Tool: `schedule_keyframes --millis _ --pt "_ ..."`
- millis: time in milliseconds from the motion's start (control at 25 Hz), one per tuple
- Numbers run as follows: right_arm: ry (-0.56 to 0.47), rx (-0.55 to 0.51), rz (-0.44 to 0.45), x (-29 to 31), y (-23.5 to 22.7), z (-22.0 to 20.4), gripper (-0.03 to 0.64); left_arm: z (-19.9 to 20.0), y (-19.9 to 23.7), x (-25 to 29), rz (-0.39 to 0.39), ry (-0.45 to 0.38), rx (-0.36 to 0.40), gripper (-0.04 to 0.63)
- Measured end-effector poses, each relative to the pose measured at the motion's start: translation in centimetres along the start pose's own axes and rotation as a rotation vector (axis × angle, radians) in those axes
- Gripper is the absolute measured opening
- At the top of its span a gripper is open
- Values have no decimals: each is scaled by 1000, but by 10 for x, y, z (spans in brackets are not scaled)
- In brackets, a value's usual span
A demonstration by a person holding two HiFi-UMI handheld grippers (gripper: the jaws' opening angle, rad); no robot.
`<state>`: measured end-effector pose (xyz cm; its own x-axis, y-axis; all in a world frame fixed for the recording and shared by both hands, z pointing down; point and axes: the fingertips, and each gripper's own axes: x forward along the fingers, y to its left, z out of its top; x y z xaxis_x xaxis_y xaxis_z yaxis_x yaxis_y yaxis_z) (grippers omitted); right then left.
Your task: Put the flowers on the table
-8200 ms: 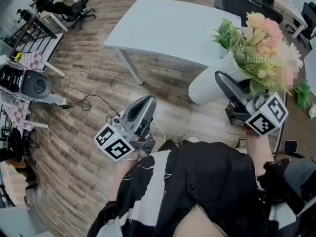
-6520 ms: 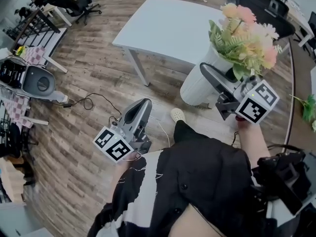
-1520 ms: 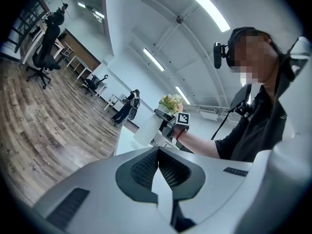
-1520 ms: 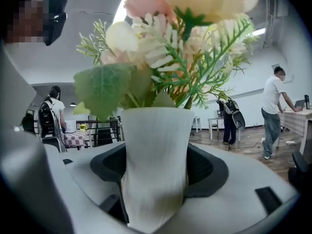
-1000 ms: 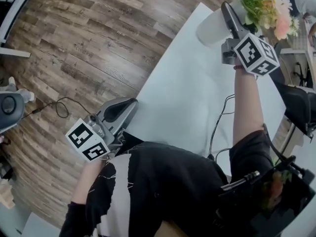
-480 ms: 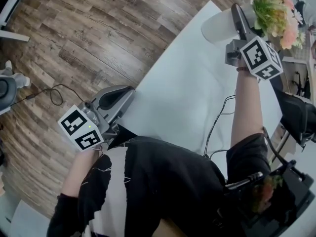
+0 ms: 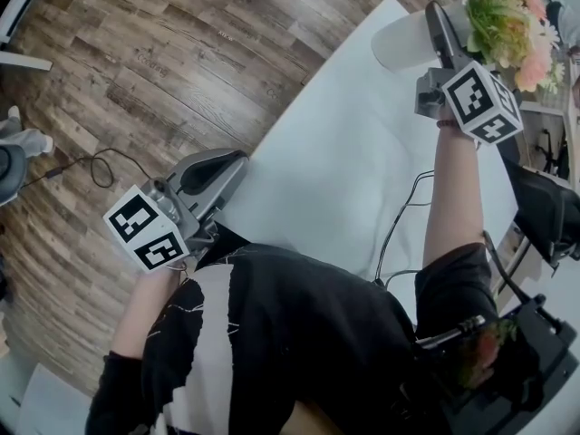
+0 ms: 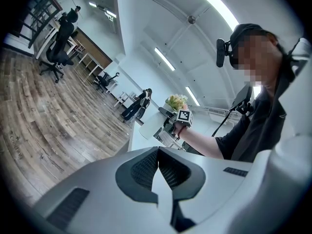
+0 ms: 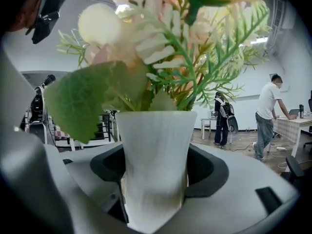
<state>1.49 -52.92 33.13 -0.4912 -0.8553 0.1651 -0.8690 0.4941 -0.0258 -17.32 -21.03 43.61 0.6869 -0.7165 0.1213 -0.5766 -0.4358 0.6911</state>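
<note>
Right gripper view: the white vase [image 9: 155,135] stands upright, and the right gripper [image 9: 155,182] has its fingers spread wide and pressed on the vase's waist from 3 and 9 o'clock. The vase holds pink flowers [image 9: 161,43] with greenery. In the head view it is at 1 o'clock over the counter's [image 7: 344,170] far corner, though whether its base touches the counter is unclear. The left gripper [image 7: 217,166] is at 8 o'clock, its fingers together and empty.

Two grippers: left gripper [image 7: 234,163], right gripper [image 7: 433,24]. One white vase [image 7: 399,42], one flower bunch [image 7: 507,12], one table [image 7: 344,152].
</note>
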Motion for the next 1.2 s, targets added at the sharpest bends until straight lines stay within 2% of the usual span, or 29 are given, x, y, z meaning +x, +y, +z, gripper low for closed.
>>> schedule_keyframes --millis 680,1200 --pt "29 12 -7 2 -2 -2 345 3 -5 1 4 -2 7 14" --pt "-10 19 -9 2 -3 -1 345 1 -5 -1 24 -23 3 14"
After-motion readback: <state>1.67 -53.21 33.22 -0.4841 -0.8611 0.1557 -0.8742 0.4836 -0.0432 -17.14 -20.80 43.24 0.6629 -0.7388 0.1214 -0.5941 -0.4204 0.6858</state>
